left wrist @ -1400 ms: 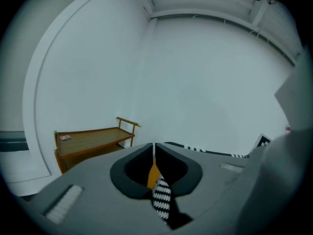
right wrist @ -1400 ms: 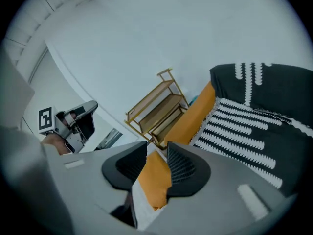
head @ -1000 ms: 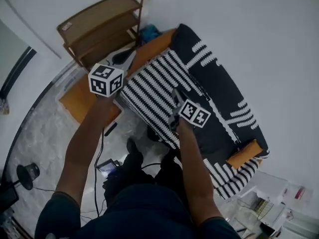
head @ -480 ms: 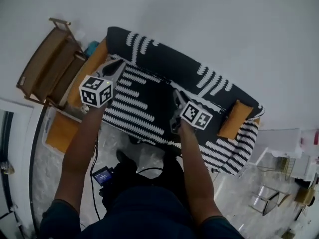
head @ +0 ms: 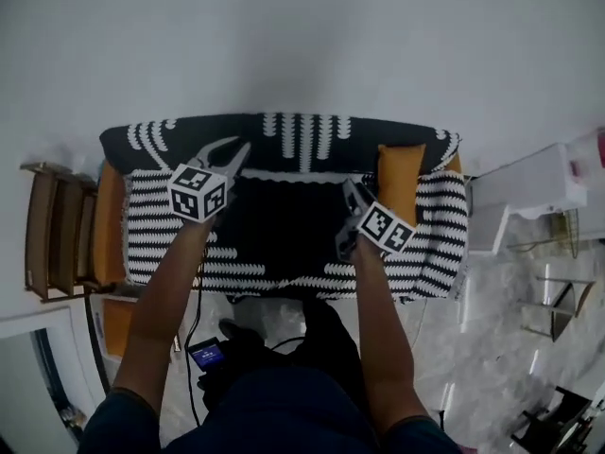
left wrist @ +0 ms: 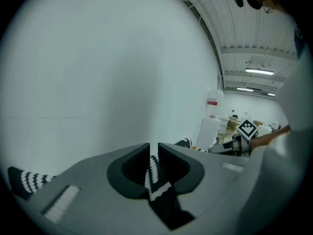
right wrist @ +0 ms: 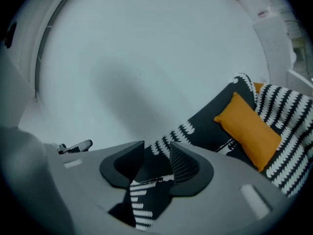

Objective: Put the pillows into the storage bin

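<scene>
In the head view we see the orange pillow (head: 401, 180) at the sofa's (head: 284, 138) right end. In the left gripper view, the left gripper (left wrist: 153, 148) is barely parted, jaws just opening, empty; the red label (left wrist: 212, 102) is unreadable. In the right gripper view, the right gripper (right wrist: 156, 153) is spread, jaws just opening, empty.

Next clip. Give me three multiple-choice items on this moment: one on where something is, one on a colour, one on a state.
1. The orange pillow near the right tool is:
A in a storage bin
B on the sofa
C in the tool's jaws

2. The sofa's cover is:
A black and white
B plain grey
C red

3. The right tool's jaws are:
A clamped on the pillow
B apart, holding nothing
C clamped on a cup

Key:
1. B: it sits propped at one end of the sofa.
2. A: white stripes run over black cloth.
3. B: the jaws, which have just been opening, show only the sofa beyond their gap.
</scene>
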Motion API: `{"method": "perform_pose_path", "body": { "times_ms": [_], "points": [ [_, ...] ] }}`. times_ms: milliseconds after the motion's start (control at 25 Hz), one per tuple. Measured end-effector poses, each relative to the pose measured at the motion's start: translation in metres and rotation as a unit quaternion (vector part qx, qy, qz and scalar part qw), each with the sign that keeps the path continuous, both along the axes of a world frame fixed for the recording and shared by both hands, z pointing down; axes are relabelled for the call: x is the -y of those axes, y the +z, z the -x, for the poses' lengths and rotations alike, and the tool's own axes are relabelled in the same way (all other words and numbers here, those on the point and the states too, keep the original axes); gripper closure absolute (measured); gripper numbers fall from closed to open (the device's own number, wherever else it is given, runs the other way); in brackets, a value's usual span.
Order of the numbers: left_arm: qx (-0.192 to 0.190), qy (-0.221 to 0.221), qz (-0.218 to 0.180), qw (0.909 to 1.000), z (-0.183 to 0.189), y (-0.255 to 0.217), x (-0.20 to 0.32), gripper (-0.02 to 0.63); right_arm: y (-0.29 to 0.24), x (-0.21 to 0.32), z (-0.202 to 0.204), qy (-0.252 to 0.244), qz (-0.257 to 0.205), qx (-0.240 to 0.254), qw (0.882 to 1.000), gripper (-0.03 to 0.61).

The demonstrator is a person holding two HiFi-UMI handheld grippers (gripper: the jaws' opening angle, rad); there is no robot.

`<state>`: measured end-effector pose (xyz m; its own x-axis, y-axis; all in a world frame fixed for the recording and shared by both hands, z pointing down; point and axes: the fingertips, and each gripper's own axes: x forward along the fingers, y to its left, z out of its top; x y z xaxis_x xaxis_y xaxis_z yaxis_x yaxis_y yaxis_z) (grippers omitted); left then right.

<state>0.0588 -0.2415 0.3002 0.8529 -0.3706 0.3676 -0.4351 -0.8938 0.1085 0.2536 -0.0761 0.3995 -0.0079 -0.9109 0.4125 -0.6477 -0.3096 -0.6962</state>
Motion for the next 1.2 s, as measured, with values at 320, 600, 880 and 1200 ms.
{"method": "perform_pose_path", "body": {
  "times_ms": [320,600,880,1200],
  "points": [
    [0.057,0.139,0.016,0.9885,-0.223,0.070,-0.057,0.545,0.086,-0.102,-0.166,0.164,-0.004,0.083,0.983,0.402],
    [0.125,0.244,0.007,0.9618,-0.366,0.149,-0.105,0.515,0.195,-0.180,-0.235,0.263,0.017,0.153,0.952,0.368],
    [0.200,0.324,-0.017,0.9243,-0.460,0.236,-0.130,0.457,0.304,-0.214,-0.265,0.295,0.041,0.201,0.933,0.322],
    [0.253,0.373,-0.004,0.8926,-0.497,0.324,-0.152,0.338,0.391,-0.214,-0.255,0.279,0.042,0.240,0.929,0.247]
  ]
}}
